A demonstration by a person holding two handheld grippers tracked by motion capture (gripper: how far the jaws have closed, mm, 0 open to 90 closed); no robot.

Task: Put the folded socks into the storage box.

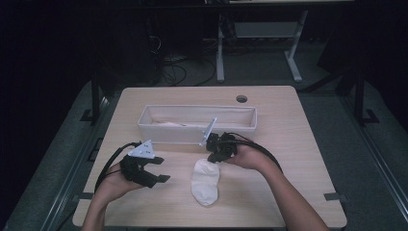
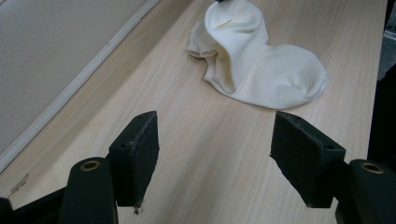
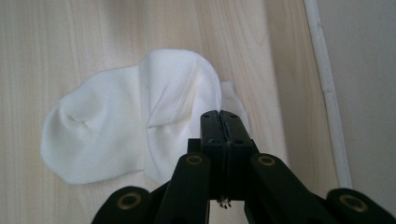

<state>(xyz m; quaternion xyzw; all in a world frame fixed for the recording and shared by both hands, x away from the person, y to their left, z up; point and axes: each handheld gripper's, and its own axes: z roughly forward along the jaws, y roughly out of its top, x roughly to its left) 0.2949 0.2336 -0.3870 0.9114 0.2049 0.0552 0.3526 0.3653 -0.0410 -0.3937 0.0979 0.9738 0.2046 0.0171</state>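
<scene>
A white sock (image 1: 205, 180) lies on the light wooden table (image 1: 288, 144), just in front of a long white fabric bin (image 1: 159, 134). My right gripper (image 1: 214, 155) is shut on the sock's cuff end and holds that end raised, so the sock (image 3: 126, 121) bunches up there; its jaws (image 3: 220, 116) are pressed together. My left gripper (image 1: 161, 169) hovers to the sock's left, open, with nothing between its jaws. In the left gripper view the sock (image 2: 261, 65) lies ahead of the spread jaws, its toe flat on the wood.
The bin's white wall (image 2: 56, 46) runs along the left of the left gripper view and borders the right gripper view as the bin wall (image 3: 364, 70). A round cable hole (image 1: 241, 99) sits at the table's far edge. Desk legs and cables stand behind.
</scene>
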